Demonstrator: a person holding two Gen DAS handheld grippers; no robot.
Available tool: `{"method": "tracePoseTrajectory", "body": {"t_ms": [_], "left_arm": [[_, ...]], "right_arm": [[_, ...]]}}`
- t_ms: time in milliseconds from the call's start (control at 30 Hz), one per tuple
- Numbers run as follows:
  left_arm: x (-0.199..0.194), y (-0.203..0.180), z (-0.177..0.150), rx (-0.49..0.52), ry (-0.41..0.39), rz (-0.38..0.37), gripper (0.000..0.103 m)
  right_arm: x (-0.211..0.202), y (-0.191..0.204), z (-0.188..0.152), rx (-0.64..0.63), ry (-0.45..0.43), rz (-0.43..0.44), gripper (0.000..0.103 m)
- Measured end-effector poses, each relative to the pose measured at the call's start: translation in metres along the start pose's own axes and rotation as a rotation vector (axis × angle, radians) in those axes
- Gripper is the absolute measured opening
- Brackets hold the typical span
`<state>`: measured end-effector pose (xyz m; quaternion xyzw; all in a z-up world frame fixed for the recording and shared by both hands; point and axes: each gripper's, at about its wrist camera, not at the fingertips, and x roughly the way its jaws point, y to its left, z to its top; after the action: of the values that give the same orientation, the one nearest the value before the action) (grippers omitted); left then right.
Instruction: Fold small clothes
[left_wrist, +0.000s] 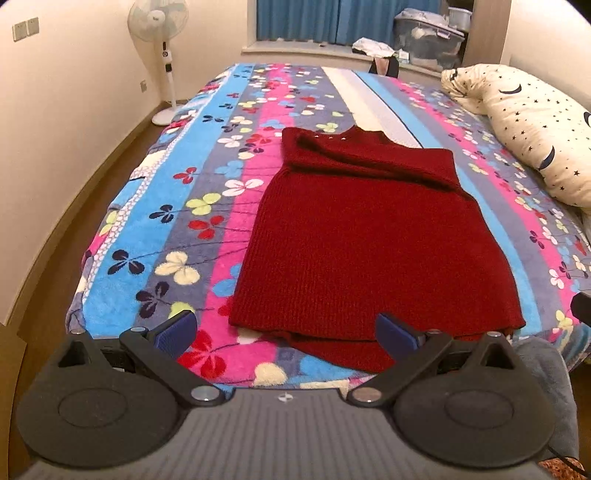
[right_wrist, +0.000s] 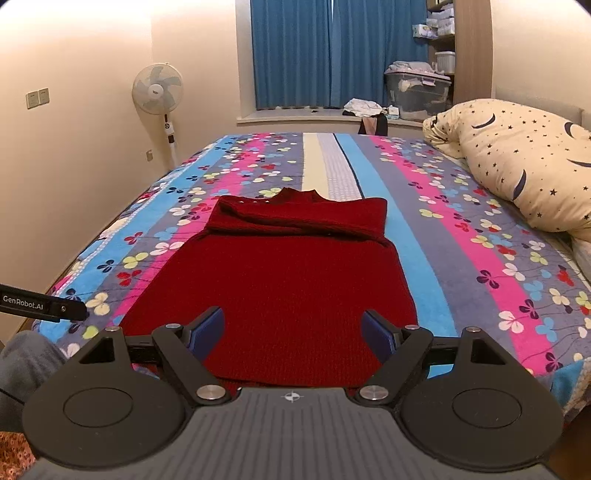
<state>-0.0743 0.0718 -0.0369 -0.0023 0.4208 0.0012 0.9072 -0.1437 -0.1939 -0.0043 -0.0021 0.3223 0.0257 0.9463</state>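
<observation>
The sweater (left_wrist: 369, 240) lay flat on the bed (left_wrist: 207, 184), sleeves already folded across the chest. Left tool (left_wrist: 286, 330) and right tool (right_wrist: 293, 330) hung spread and empty above the sweater's hem. Next move: pinch both hem corners and fold toward the collar.

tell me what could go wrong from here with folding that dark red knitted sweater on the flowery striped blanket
1. The dark red knitted sweater has its hem at the near bed edge; a tug toward the person could slide it off the flowery striped blanket.
2. The sleeves folded across the chest lie loose; lifting the hem might spill them open.
3. Both the left gripper and right gripper are open above thick knit; a shallow pinch may catch only the top layer.
</observation>
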Motion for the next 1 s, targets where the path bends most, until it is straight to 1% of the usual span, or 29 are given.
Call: {"method": "tracePoseTrajectory", "body": {"t_ms": [267, 400, 500, 633, 733, 833, 867, 900, 1000], "left_arm": [[-0.006, 0.001, -0.008, -0.001, 0.001, 0.000, 0.103], [0.000, -0.001, -0.008, 0.011, 0.018, 0.003, 0.103], [0.012, -0.001, -0.007, 0.020, 0.040, 0.005, 0.103], [0.044, 0.011, -0.001, 0.018, 0.080, 0.024, 0.103], [0.080, 0.026, 0.007, 0.006, 0.105, 0.041, 0.103], [0.119, 0.040, 0.013, -0.002, 0.126, 0.053, 0.103], [0.134, 0.044, 0.016, -0.010, 0.149, 0.067, 0.103], [0.145, 0.048, 0.018, -0.023, 0.162, 0.068, 0.103], [0.174, 0.057, 0.025, -0.043, 0.181, 0.029, 0.103]], "right_arm": [[-0.005, 0.002, -0.005, -0.004, -0.005, 0.001, 0.083], [0.002, -0.003, -0.006, 0.019, 0.021, 0.006, 0.083], [0.013, -0.010, -0.007, 0.043, 0.048, -0.002, 0.083], [0.034, -0.024, -0.006, 0.057, 0.066, -0.045, 0.083], [0.059, -0.043, -0.007, 0.062, 0.083, -0.078, 0.083], [0.093, -0.065, -0.014, 0.057, 0.094, -0.101, 0.084], [0.103, -0.072, -0.018, 0.057, 0.098, -0.113, 0.084], [0.115, -0.082, -0.022, 0.062, 0.113, -0.124, 0.084], [0.148, -0.111, -0.032, 0.119, 0.179, -0.155, 0.084]]}}
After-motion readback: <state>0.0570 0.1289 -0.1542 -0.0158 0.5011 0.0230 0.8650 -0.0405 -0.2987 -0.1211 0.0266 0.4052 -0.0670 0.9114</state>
